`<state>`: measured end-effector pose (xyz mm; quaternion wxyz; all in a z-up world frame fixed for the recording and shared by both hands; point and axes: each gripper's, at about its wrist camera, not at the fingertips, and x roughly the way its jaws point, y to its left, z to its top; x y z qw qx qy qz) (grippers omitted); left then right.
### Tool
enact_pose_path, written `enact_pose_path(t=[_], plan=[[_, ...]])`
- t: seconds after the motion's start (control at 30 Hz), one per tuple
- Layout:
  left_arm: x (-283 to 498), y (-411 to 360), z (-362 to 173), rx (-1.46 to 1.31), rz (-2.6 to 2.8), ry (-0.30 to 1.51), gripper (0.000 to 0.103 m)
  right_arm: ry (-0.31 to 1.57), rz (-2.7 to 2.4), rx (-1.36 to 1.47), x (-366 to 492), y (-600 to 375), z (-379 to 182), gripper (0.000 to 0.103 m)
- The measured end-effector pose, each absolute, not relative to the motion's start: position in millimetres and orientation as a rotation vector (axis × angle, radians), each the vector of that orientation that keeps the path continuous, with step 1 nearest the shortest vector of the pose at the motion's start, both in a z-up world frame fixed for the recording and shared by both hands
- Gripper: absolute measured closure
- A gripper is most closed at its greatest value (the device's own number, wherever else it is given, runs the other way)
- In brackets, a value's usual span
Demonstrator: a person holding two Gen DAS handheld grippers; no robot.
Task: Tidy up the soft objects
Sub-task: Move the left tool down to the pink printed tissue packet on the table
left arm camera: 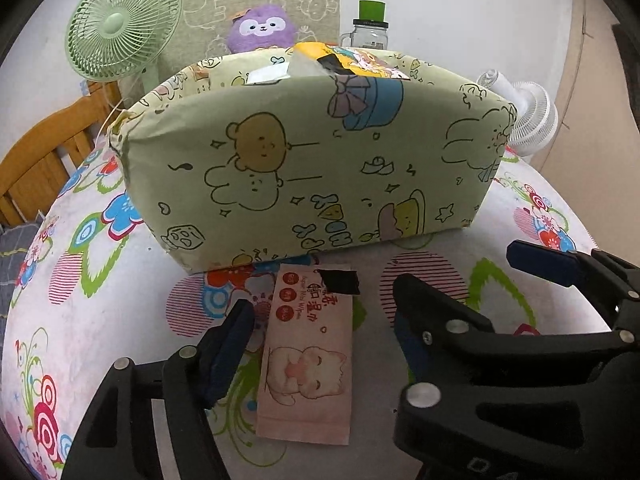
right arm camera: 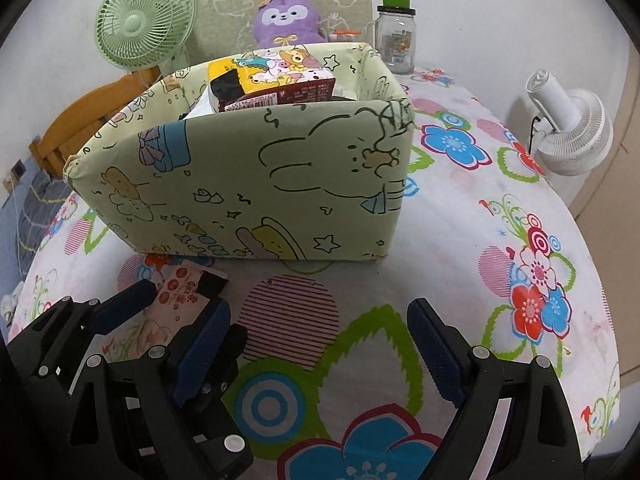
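Note:
A pink pack of wet wipes lies flat on the flowered tablecloth, just in front of a green cartoon-print fabric box. My left gripper is open, its fingers on either side of the pack and not touching it. The box holds a yellow snack pack and other soft packs. My right gripper is open and empty over the cloth, to the right of the left gripper. The wipes pack also shows in the right wrist view.
A purple plush toy sits behind the box, against a green cushion. A green fan stands at the back left, a glass jar with a green lid at the back right, and a white fan beyond the table's right edge. A wooden chair stands at the left.

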<state>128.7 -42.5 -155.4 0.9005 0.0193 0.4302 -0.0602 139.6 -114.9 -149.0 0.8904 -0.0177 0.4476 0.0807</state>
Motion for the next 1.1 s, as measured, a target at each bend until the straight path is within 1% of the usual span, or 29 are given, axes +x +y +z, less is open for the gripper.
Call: enact_pose_path(t=[0.23,0.27,0.3,0.33,0.37,0.43,0.87,1.1], plan=[[123,-38,-155,0.037,-0.137,0.882,0.039,0.937,0.186,-0.045,144,-109,-150,0.011],[123,-38,-155,0.037,-0.138,0.882,0.043,0.938,0.187,-0.046,144,-108,-150,0.011],[122,-37,-155,0.034,-0.142,0.880,0.049,0.937,0.189,-0.048,144,-107,-150,0.011],[121,-37,-155,0.033,-0.147,0.880,0.053,0.936,0.193,-0.049,143,-106,-149,0.011],[121,-37,-154,0.032,-0.150,0.880,0.059,0.935,0.193,-0.051,143,-105,-149,0.011],[118,-38,-154,0.034,-0.154,0.878,0.063,0.936,0.193,-0.054,141,-103,-149,0.011],[107,-42,-152,0.004,-0.149,0.895,0.064,0.933,0.186,-0.058,130,-104,-146,0.011],[99,-45,-141,0.001,-0.137,0.872,0.064,0.901,0.200,-0.034,119,-108,-135,0.011]])
